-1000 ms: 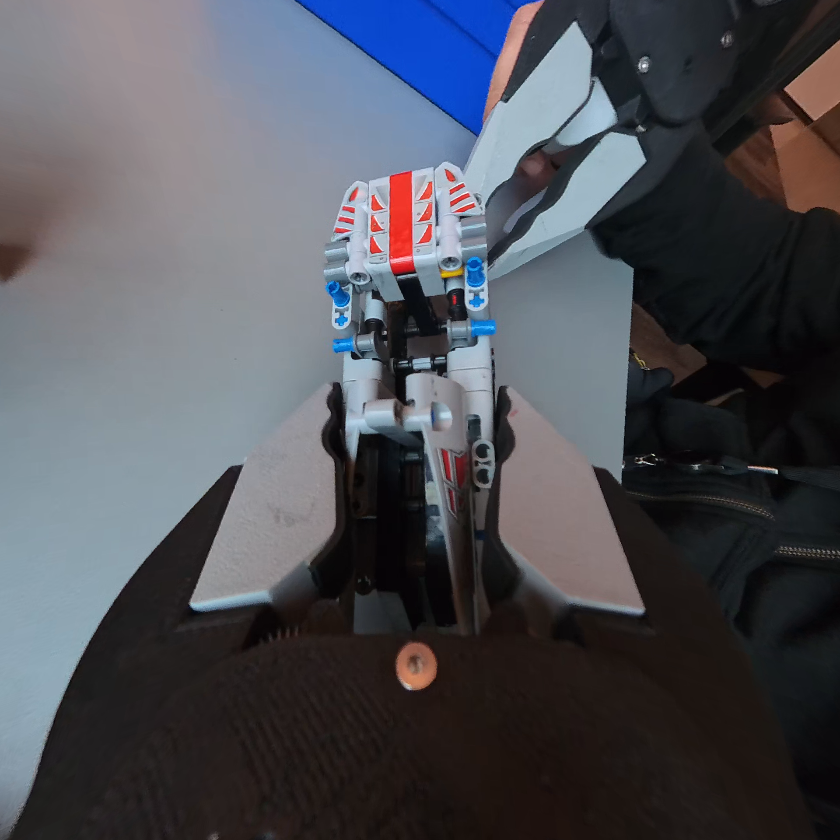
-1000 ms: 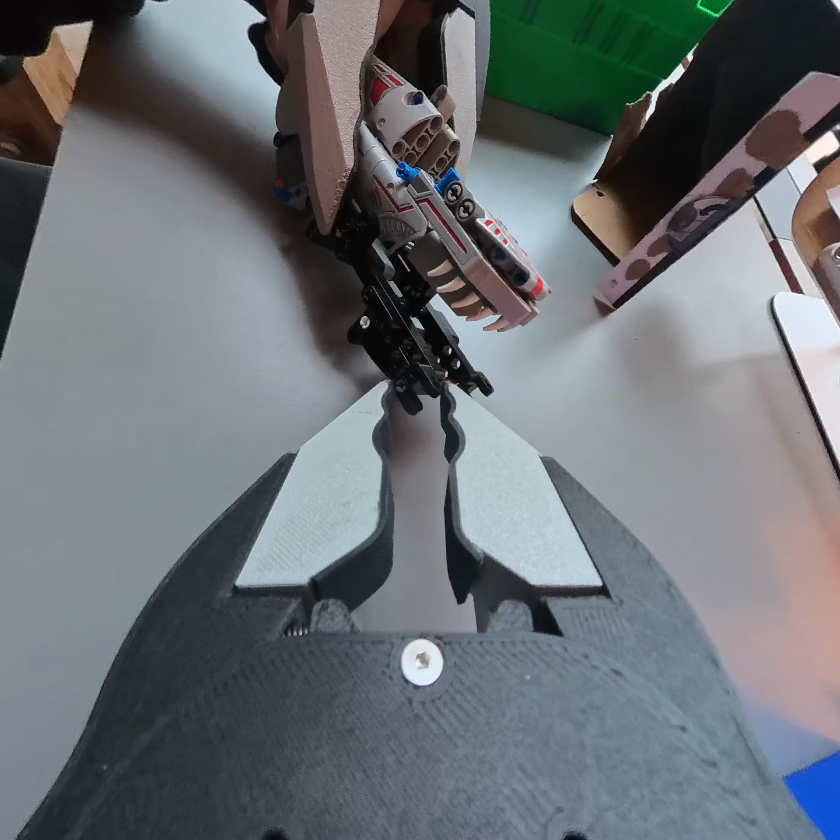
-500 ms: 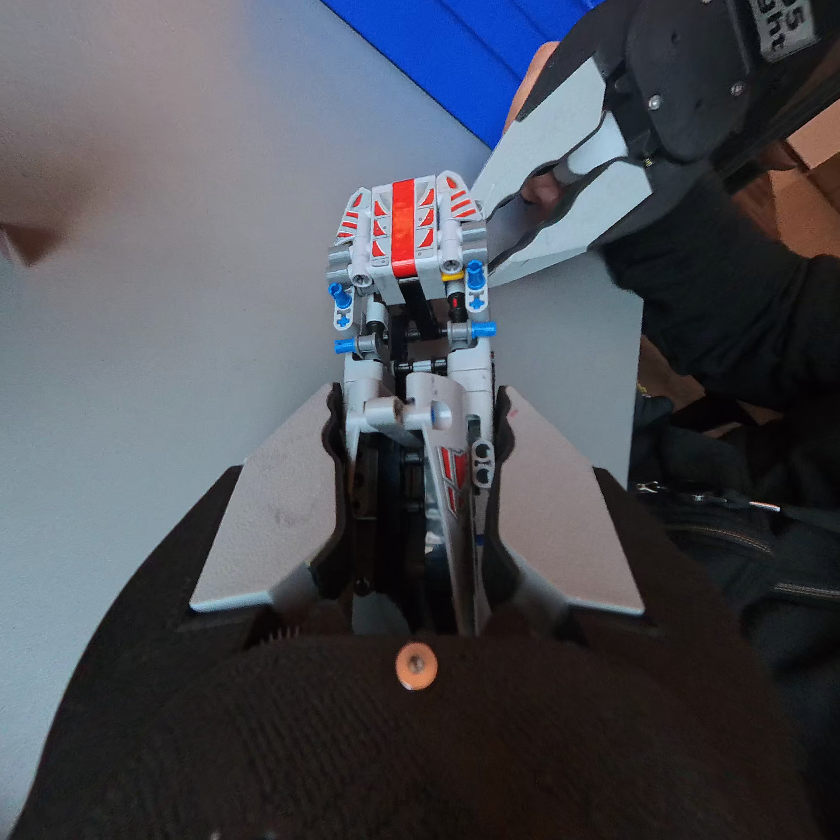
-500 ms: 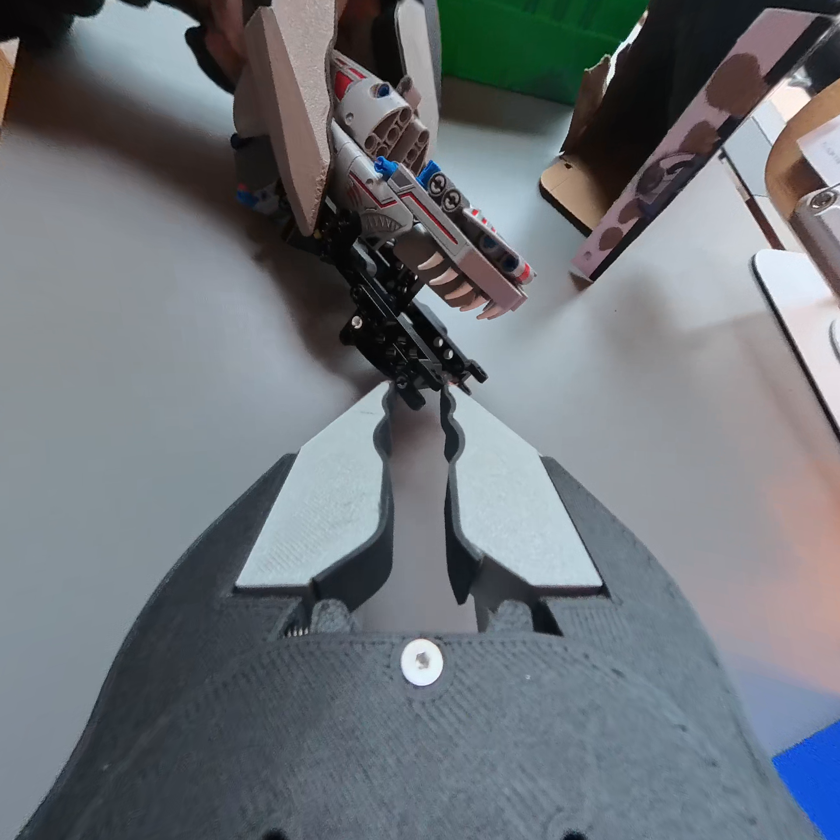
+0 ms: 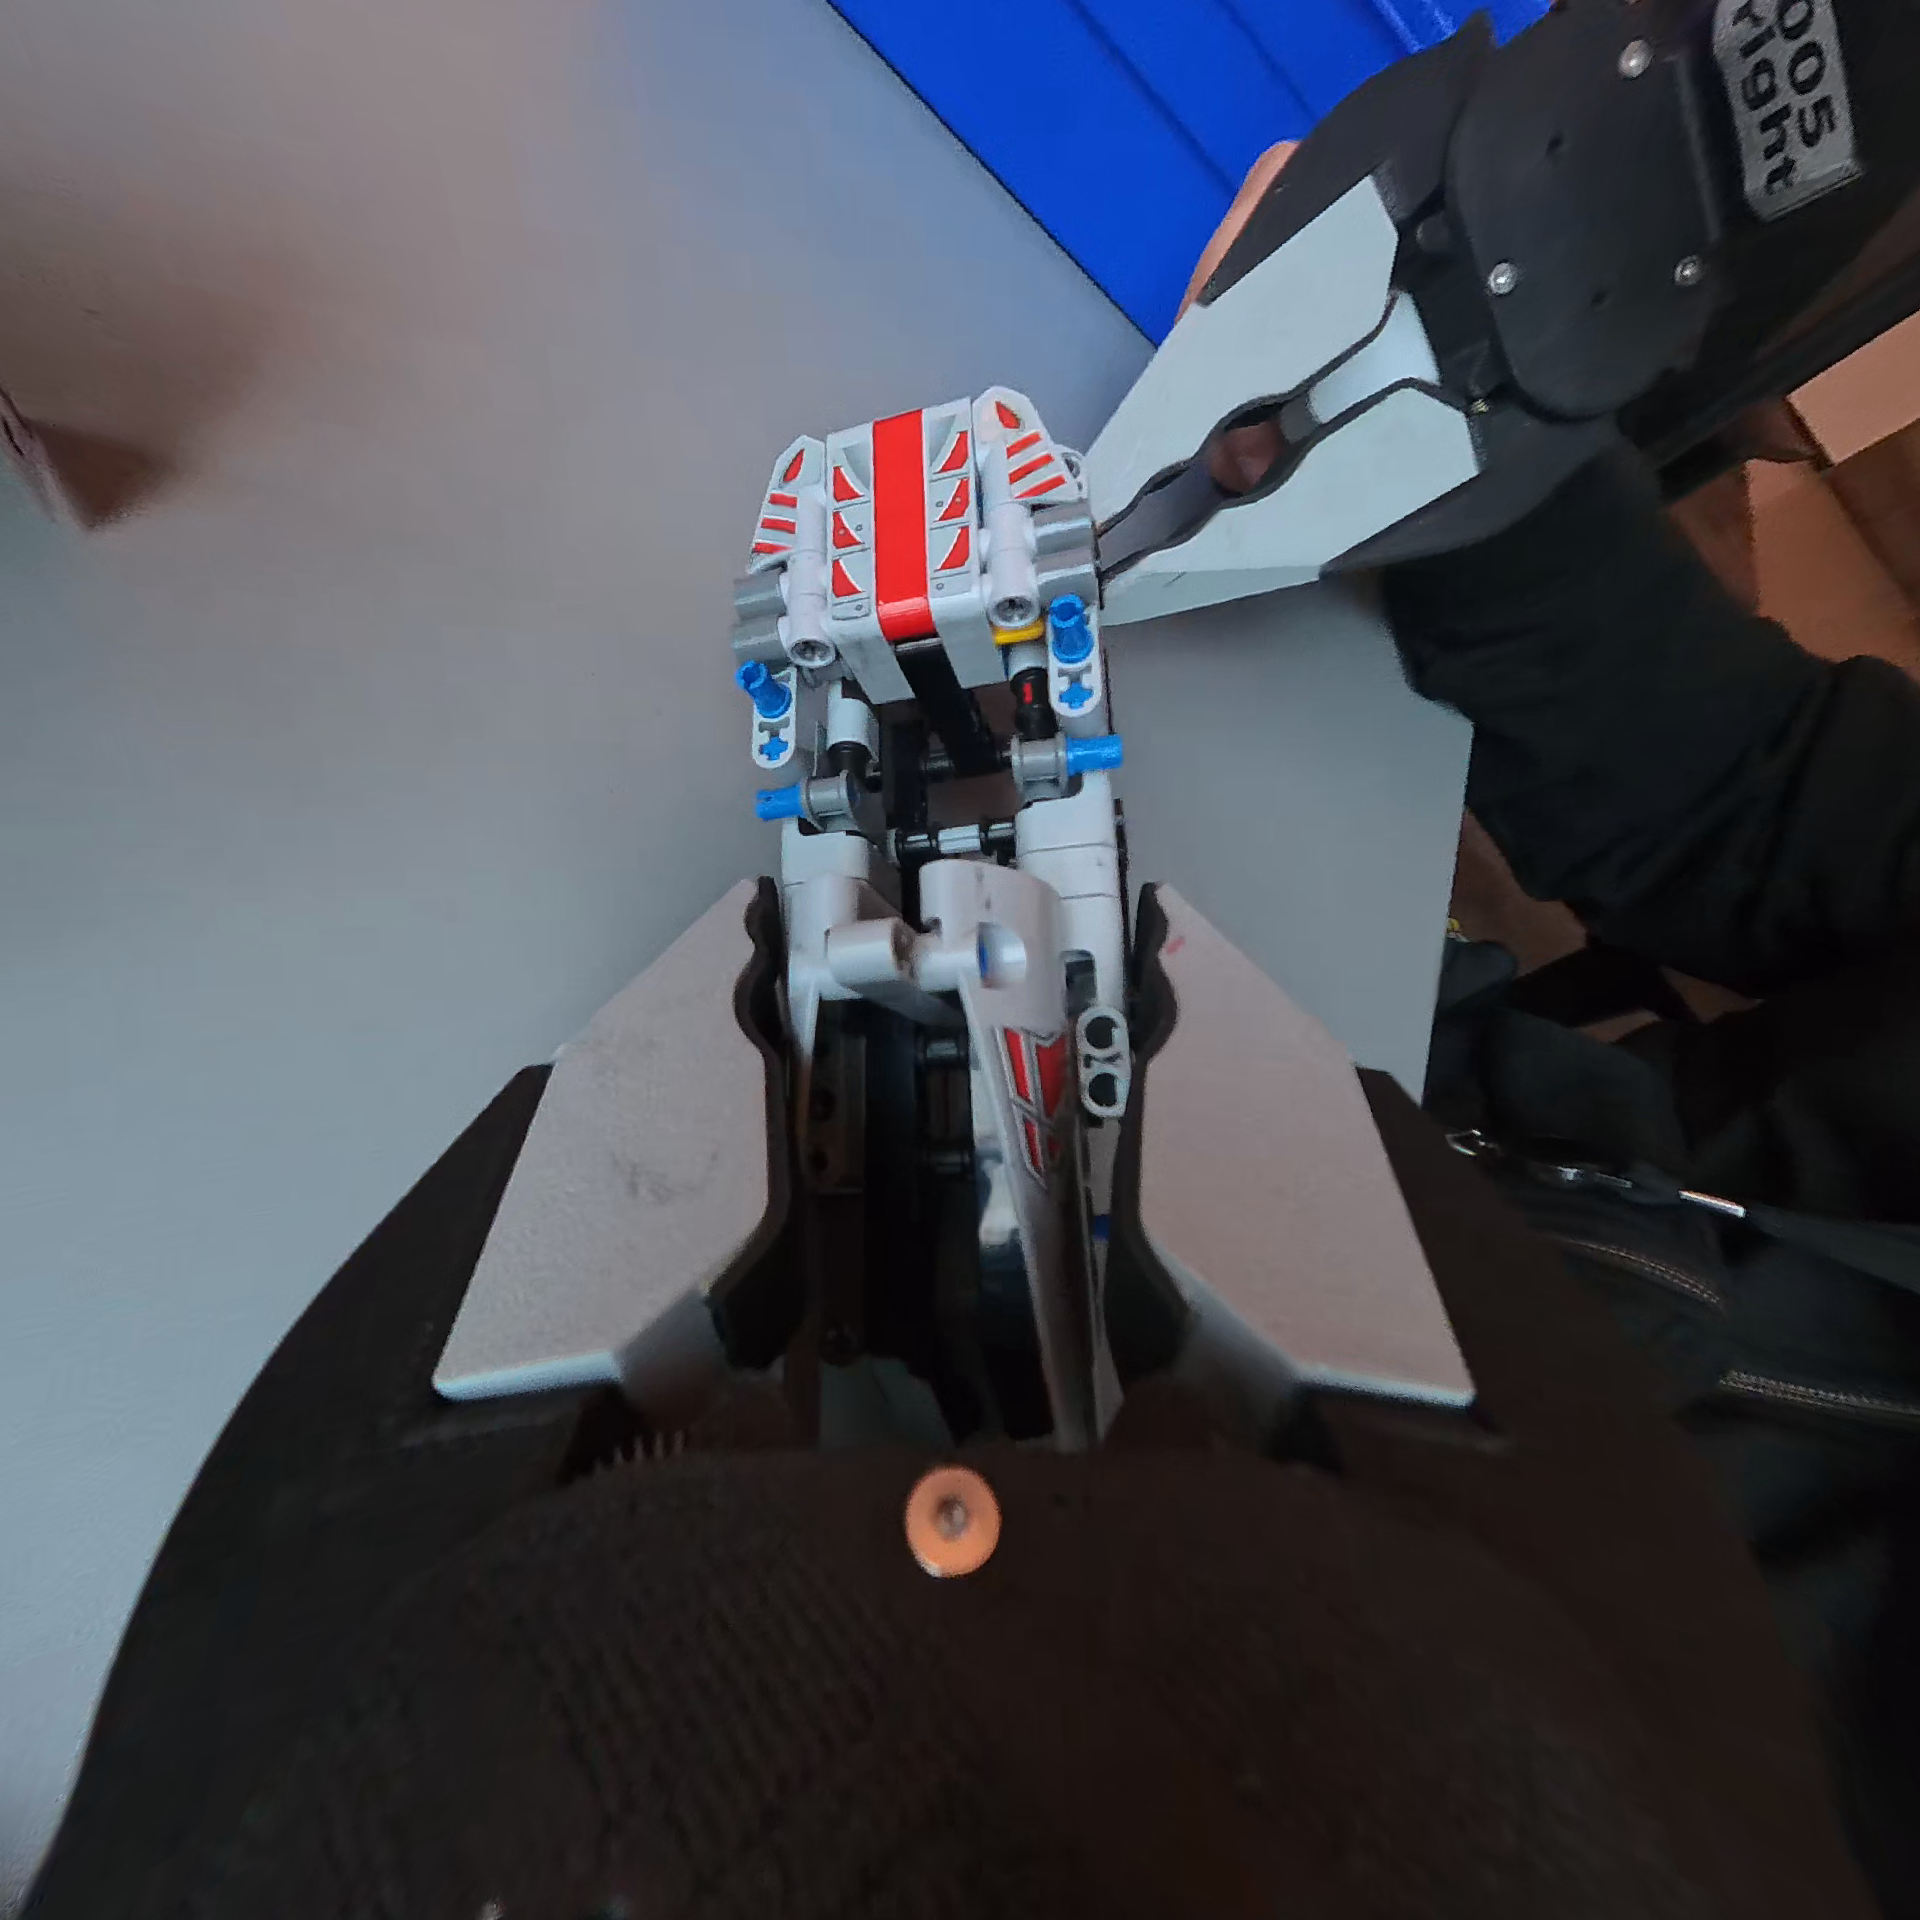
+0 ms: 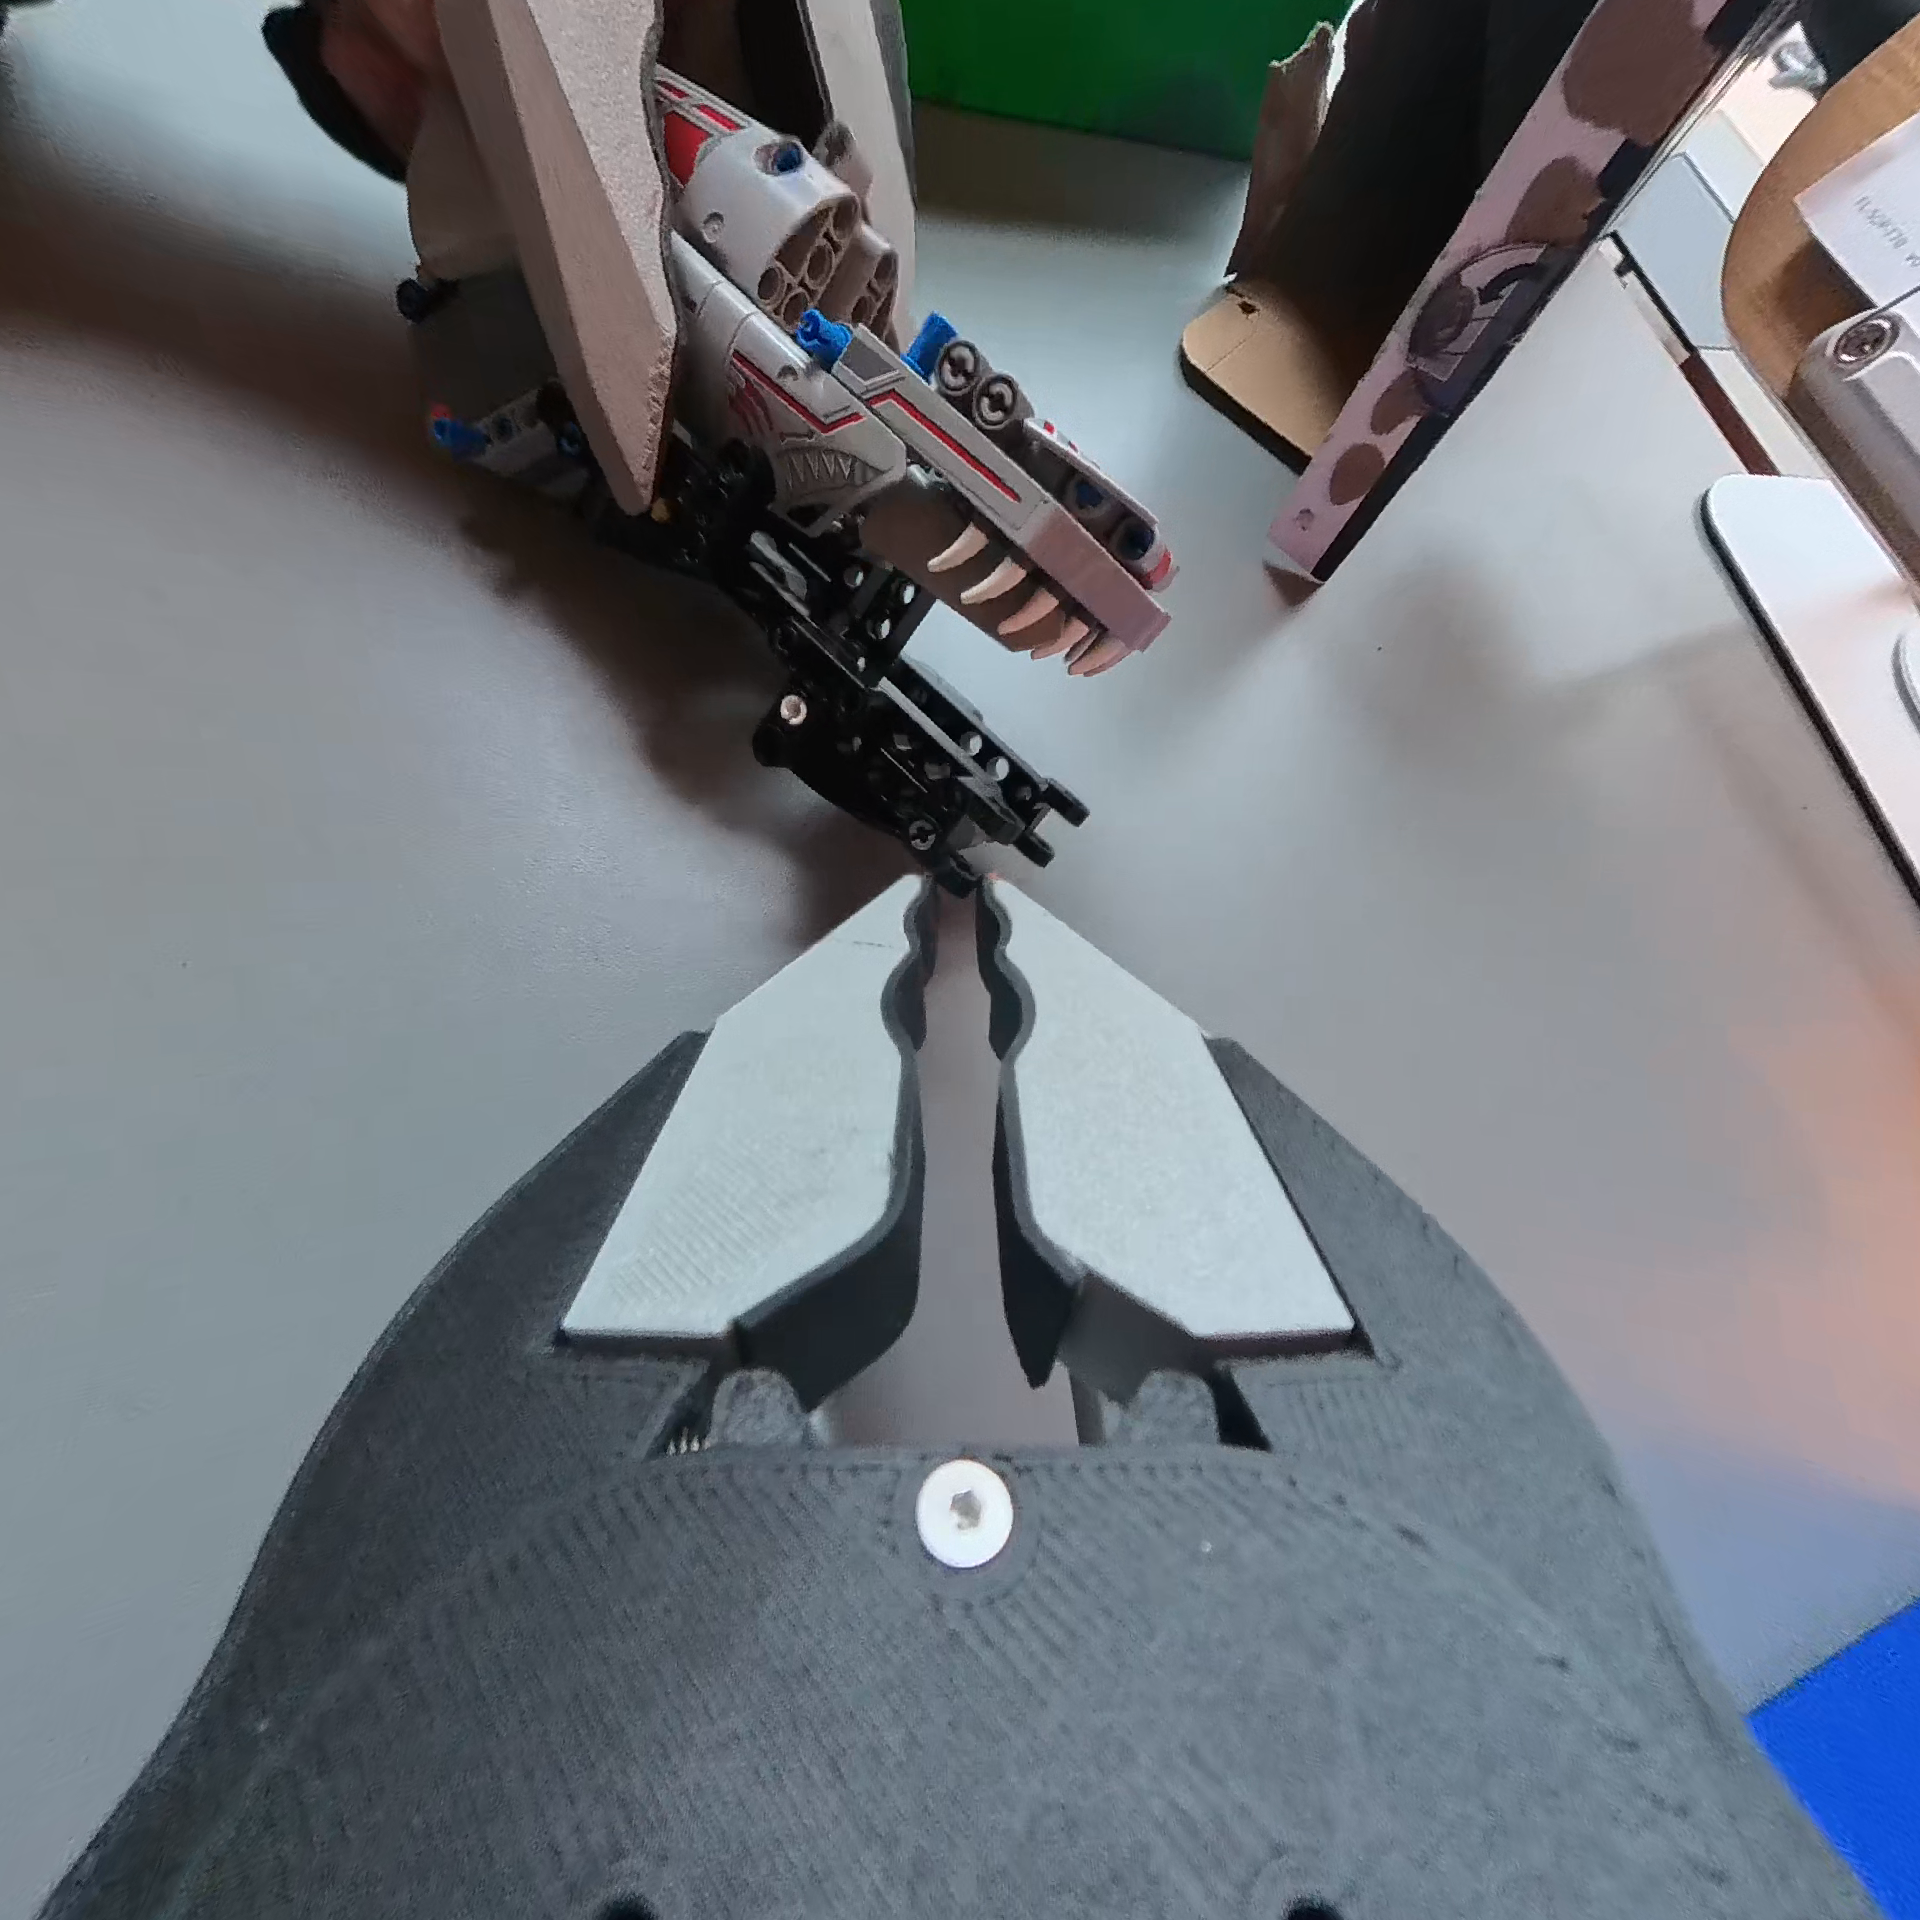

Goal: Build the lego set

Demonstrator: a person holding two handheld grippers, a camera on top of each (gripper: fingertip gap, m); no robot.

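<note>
Grey-and-white plastic, studded with blue pins and red striping: the half-built Technic lego model (image 5: pixel 935 790) sits clenched between my left gripper (image 5: pixel 951 1039) so its black perforated beam frame (image 6: pixel 914 769) juts out over the smooth grey table (image 6: pixel 312 831), free for work. My right gripper (image 6: pixel 954 914) has its ridged jaws nearly closed on the tip of a small black connector at that frame's end, I judge to seat or tug it.
</note>
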